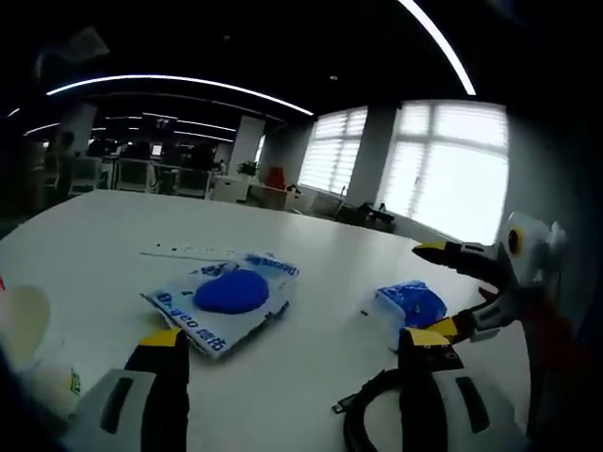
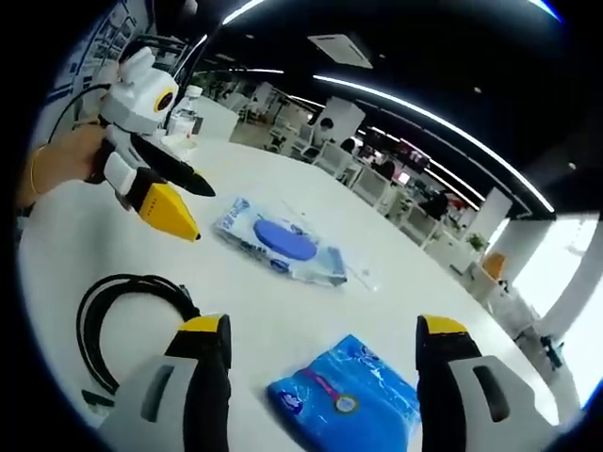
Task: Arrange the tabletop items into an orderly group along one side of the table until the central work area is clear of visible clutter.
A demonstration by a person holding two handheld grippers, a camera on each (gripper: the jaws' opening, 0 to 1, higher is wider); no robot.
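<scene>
Left tongs (image 1: 292,353) gape wide above the white tabletop (image 1: 94,235), gripping nothing; just beyond them lies a clear bag (image 1: 226,297) holding a blue disc; right tongs (image 2: 322,341) also stand apart — a blue pack (image 2: 344,400) between them, a black cable (image 2: 127,320) coiled near left.

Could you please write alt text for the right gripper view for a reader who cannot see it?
The right gripper hovers open over a white table, a small blue packet between its jaws. Beyond lie a clear bag with a blue disc and a coiled black cable; the left gripper enters, also open.
</scene>
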